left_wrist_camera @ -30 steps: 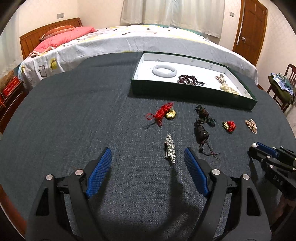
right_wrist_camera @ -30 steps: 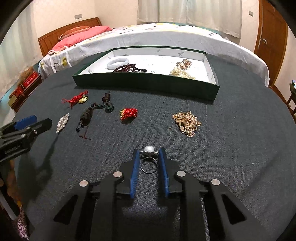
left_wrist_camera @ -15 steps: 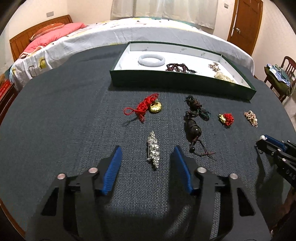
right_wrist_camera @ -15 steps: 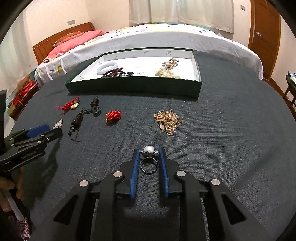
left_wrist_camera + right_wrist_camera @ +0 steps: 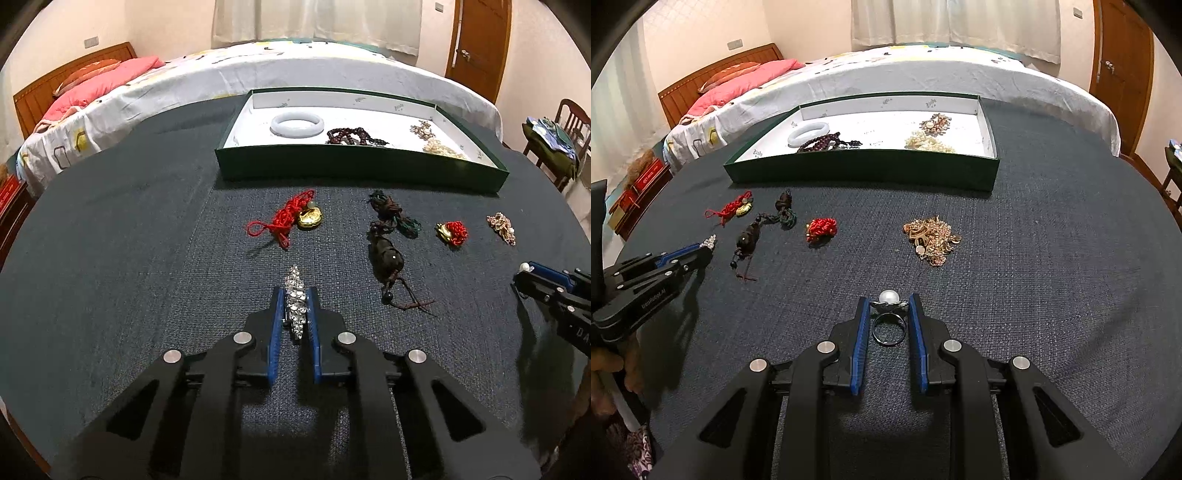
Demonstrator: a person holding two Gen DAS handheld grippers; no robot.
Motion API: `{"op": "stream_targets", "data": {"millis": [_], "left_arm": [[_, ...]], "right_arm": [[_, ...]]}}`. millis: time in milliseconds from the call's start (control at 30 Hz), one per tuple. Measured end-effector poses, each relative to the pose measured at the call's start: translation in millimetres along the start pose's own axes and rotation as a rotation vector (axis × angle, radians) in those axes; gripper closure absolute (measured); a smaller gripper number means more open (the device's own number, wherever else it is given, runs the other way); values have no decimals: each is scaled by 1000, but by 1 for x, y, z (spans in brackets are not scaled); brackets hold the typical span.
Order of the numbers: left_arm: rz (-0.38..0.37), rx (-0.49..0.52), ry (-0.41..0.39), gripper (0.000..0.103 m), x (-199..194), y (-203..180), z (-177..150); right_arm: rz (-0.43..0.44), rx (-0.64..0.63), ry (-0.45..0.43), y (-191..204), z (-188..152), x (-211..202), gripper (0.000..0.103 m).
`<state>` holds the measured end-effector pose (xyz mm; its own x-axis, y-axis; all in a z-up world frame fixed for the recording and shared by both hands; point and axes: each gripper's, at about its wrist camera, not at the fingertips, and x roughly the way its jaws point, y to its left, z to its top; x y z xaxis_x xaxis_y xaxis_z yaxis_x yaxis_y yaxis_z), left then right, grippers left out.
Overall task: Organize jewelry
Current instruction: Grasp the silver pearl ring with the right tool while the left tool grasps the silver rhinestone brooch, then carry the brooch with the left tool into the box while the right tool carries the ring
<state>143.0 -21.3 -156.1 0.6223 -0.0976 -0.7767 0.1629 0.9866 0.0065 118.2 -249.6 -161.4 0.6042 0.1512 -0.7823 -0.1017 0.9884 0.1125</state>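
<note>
My left gripper [image 5: 295, 295] is shut on a silver rhinestone brooch [image 5: 295, 295] low over the dark cloth table; it also shows in the right wrist view [image 5: 701, 249]. My right gripper [image 5: 888, 306] is shut on a pearl ring [image 5: 888, 314]; it shows in the left wrist view [image 5: 526, 271] at the right. A green tray [image 5: 354, 168] with a white lining stands at the back, holding a white bangle [image 5: 297, 124], dark beads [image 5: 351, 136] and gold pieces [image 5: 439, 147].
On the cloth lie a red cord with a gold charm [image 5: 295, 218], a dark cord pendant [image 5: 386, 245], a red knot charm [image 5: 452, 232] and a gold brooch [image 5: 931, 236]. A bed [image 5: 258, 70] stands behind the table; a chair [image 5: 565, 125] stands at the right.
My left gripper moved forward over the silver brooch and shut on it. My right gripper kept hold of the pearl ring and shifted slightly.
</note>
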Motion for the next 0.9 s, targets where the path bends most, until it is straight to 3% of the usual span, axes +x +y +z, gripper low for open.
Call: {"op": "stream_targets", "data": {"millis": [500, 900], "left_arm": [[15, -7, -14, 90, -6, 5, -1], [8, -8, -77, 90, -28, 5, 14]], "right_arm": [[-28, -3, -10, 0, 1, -6, 81], [-50, -19, -59, 2, 16, -22, 81]]}}
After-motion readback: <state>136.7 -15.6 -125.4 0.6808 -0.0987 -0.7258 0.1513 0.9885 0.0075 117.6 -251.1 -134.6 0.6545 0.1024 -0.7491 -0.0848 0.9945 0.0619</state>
